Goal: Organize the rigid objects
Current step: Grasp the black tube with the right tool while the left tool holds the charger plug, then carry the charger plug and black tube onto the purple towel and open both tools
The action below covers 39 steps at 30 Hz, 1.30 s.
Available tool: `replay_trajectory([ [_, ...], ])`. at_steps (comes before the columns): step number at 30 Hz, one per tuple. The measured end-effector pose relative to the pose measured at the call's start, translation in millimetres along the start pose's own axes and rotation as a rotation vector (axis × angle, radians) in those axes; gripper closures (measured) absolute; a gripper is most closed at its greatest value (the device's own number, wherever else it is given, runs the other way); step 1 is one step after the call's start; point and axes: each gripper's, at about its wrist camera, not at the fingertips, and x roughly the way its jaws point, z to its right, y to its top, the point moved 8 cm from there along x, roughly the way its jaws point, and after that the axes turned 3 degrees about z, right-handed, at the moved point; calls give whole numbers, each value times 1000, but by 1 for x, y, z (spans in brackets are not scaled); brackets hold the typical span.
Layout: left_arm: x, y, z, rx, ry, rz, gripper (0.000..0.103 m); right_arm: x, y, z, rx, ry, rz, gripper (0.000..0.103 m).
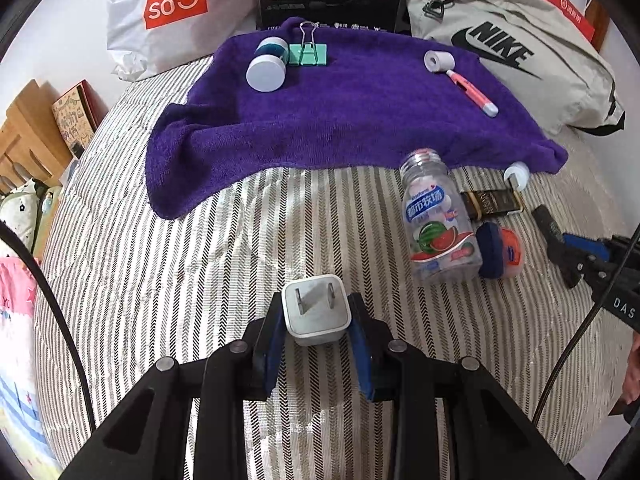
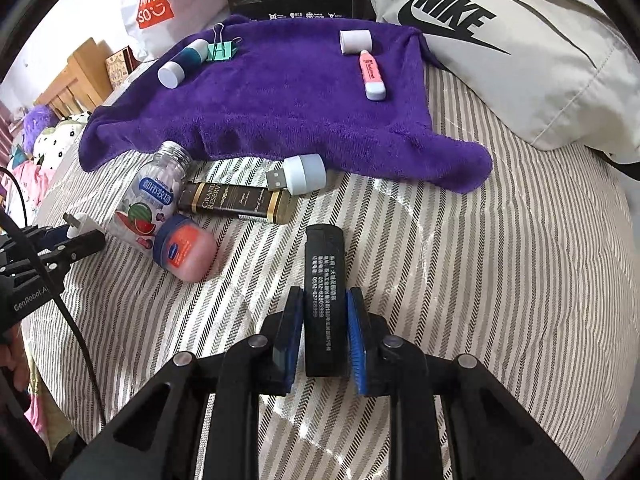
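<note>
Striped bedding (image 2: 480,280) bears a purple towel (image 2: 280,100) with four items placed; four lie off it, while the left gripper (image 1: 316,320) clamps a white charger plug (image 1: 316,314) and the right gripper (image 2: 324,332) clamps a black lighter (image 2: 324,280).

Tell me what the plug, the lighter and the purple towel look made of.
Plug: smooth white plastic, likely, with two grey metal prongs. Lighter: black, dull plastic by its look, with white printed text. Purple towel: soft fuzzy cloth, with a visible nap and folds.

Towel (image 1: 340,120) centre free; candy bottle (image 1: 438,224), jar (image 2: 186,254) crowd edge.
</note>
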Motion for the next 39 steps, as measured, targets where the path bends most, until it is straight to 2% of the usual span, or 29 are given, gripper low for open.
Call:
replay_trajectory([
  [7,0,1,3,6,10,28,74,2,3,-6,-62,-62,21,81],
  [13,0,2,4,13,7,33,74,3,5,-8,-71,-75,49,81],
  [23,0,1,5,25,5,32,74,1,5,-6,-55,-61,71,81],
  [33,0,7,1,9,-69,19,77,-1,3,-5,-45,-18,56,82],
  [39,-10,13,-2,11,-66,37,77,-16,5,-3,-40,-30,75,82],
])
